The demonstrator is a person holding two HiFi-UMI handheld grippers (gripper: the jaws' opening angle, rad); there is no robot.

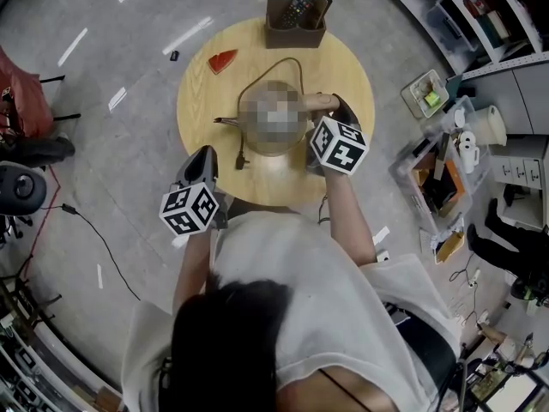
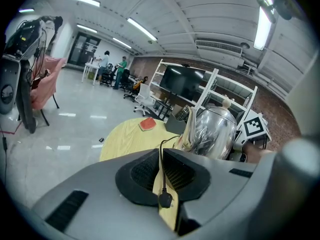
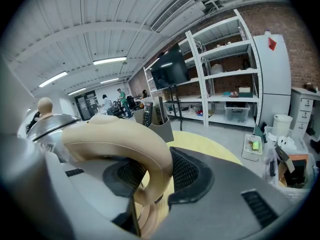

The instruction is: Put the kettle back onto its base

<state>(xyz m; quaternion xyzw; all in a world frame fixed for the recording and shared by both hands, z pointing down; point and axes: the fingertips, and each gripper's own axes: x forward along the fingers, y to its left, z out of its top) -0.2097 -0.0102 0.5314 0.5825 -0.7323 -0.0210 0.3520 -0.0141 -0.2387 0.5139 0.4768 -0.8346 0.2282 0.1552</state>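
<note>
1. The right forearm reaches forward from the shoulder over the near edge of the round wooden desk. It carries the right claw to the right side of the kettle, with the claw tilted a little downward.
2. The left forearm lies closer to the body. The left claw hangs over the desk's near left edge, also tilted a little down and aimed toward the kettle.
3. The right claw is clenched on the kettle's cream handle. The lower curve of the handle sits between the two black pads, which press on it from both sides.
4. The left claw grasps nothing. Its jaws stand a narrow slit apart, and through the slit show the desk top and the black plug of the power cord.
5. The steel kettle stands upright near the middle of the desk, ahead and to the right of the left claw and clear of it.
6. The kettle's underside is hidden, so what it rests on cannot be told.
7. The cord loops round the far side of the kettle. Its plug lies on the desk between the left claw and the kettle.
</note>
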